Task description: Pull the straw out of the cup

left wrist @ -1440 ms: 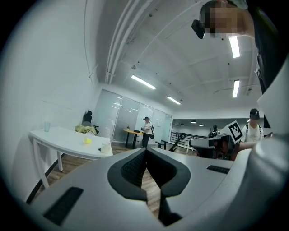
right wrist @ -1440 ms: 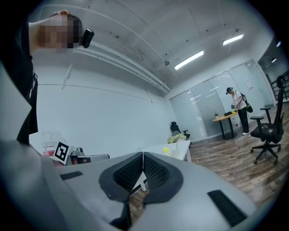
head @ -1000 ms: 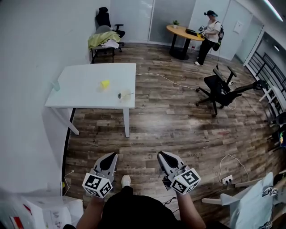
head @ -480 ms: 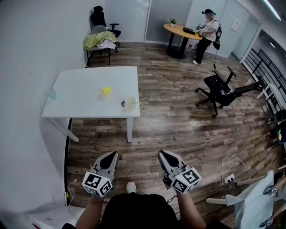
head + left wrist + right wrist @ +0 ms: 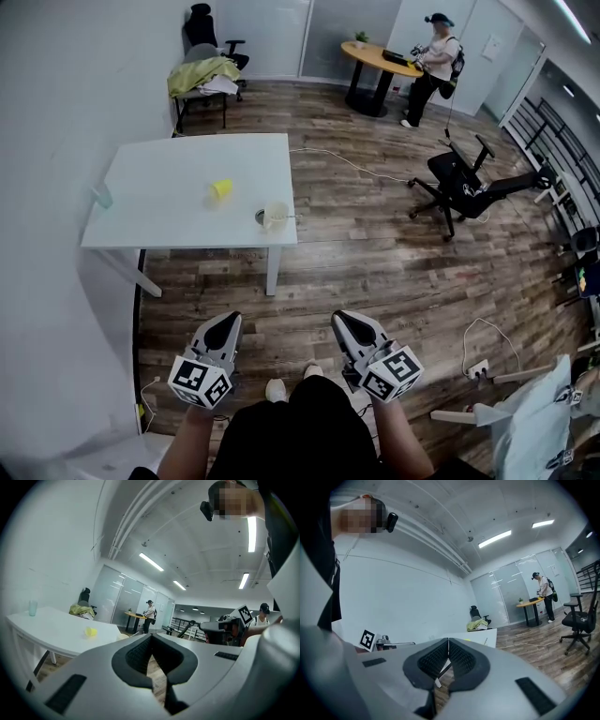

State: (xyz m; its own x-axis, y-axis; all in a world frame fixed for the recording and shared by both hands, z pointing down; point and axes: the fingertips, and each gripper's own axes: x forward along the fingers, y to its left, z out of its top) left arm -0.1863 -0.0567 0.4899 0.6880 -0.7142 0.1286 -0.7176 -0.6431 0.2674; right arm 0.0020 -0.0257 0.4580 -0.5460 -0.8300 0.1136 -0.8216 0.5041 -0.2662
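Both the left hand-held gripper (image 5: 229,321) and the right hand-held gripper (image 5: 339,320) have their jaws pressed together on nothing, above the wooden floor (image 5: 375,267). Well ahead, the cup (image 5: 275,216) stands near the table's (image 5: 159,202) front right corner. Its straw (image 5: 292,217) is a thin line leaning rightward, too small to be sure of.

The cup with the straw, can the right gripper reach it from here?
Probably not yet. The cup sits on the white table, and the right gripper is back by the person's body with wooden floor between them. Its jaws are shut too.
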